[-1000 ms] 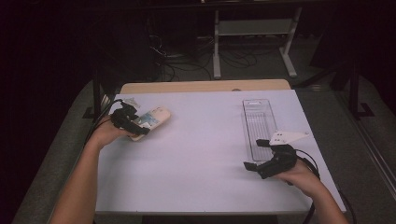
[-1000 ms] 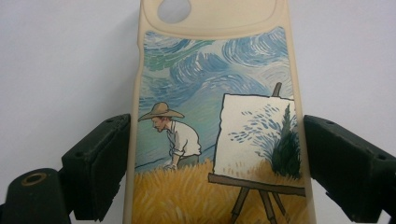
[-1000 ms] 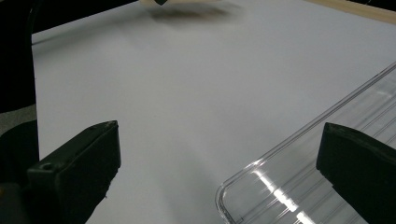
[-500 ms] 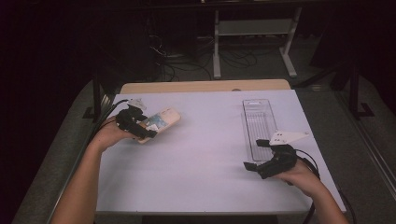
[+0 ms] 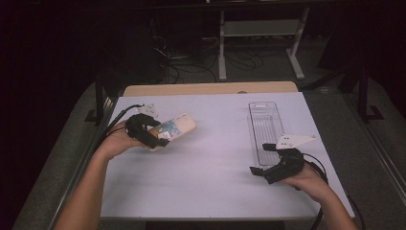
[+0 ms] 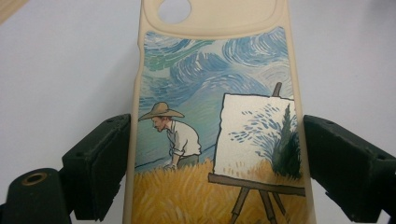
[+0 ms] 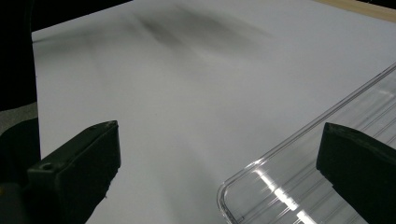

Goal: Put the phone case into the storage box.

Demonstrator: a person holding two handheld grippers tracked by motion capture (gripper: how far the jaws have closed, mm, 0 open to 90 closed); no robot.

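A cream phone case printed with a painting of a man in a straw hat at an easel is held just above the left side of the white table. My left gripper is shut on it, a pad pressing each long edge near its lower end. My right gripper rests open at the right front of the table, its jaws wide apart with nothing between them. It sits at the near end of a clear plastic tray, whose rounded corner lies by the right jaw.
The white table top has a wooden strip along its far edge. Behind it are a dark floor, cables and a metal stand. Both forearms come in from the bottom edge.
My left gripper has carried the phone case to the right, a little toward the table's middle. The right gripper has stayed in place.
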